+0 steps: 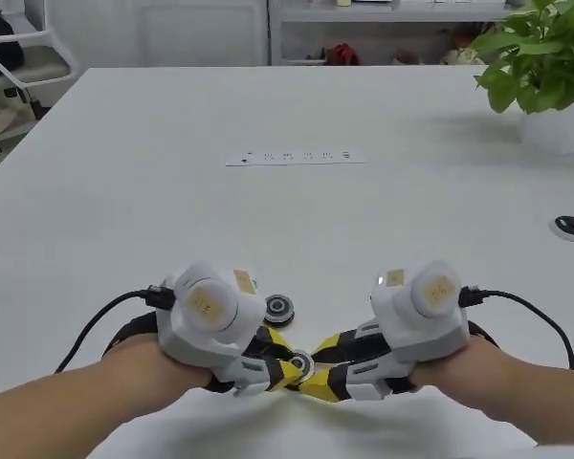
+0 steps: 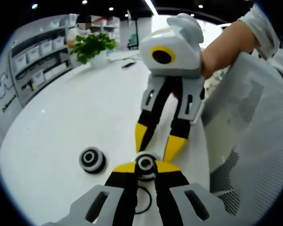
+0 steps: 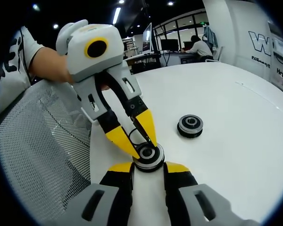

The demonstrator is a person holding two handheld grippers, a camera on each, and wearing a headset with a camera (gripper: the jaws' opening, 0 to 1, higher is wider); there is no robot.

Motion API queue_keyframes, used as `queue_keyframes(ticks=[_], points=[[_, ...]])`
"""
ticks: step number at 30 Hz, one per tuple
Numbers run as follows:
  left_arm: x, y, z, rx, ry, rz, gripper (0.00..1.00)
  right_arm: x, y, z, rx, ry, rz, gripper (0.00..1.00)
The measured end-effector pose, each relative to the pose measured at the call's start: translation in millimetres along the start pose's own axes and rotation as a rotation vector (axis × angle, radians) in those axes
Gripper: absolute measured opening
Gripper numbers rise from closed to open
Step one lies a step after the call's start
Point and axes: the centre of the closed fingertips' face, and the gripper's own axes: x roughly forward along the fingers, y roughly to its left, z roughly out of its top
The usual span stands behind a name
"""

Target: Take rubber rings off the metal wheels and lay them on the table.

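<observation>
Clutter around the work was sparse: a spare wheel stood just beyond the grippers, with a power strip and a leafy plant far off on the smooth white table. The left gripper and right gripper met tip to tip. Each yellow-tipped pair was narrowly parted and pinched the same round, ribbed metal wheel. A thin black rubber ring sat between the left jaws; I could not tell whether it was lying or hanging.
</observation>
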Motion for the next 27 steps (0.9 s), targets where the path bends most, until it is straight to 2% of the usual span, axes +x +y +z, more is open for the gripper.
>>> queue_keyframes(ticks=[10, 11, 20, 23, 27], points=[[-0.2, -0.4, -0.4, -0.006, -0.009, 0.003, 0.14, -1.0, -1.0, -4.1, -0.027, 0.019, -0.008, 0.17], [-0.2, -0.5, -0.4, -0.005, -0.01, 0.003, 0.14, -1.7, -2.6, -7.7, -0.039, 0.041, -0.019, 0.16], [-0.3, -0.6, -1.2, -0.015, -0.018, 0.009, 0.14, -0.9, -1.5, -6.3, -0.028, 0.032, -0.013, 0.14], [-0.1, -0.4, -1.2, -0.017, -0.02, 0.009, 0.13, -2.1, -2.2, -8.1, -0.016, 0.035, -0.012, 0.11], [0.0, -0.6, -1.1, -0.021, -0.02, 0.012, 0.13, -4.0, -3.7, -10.6, -0.004, 0.04, -0.014, 0.01]])
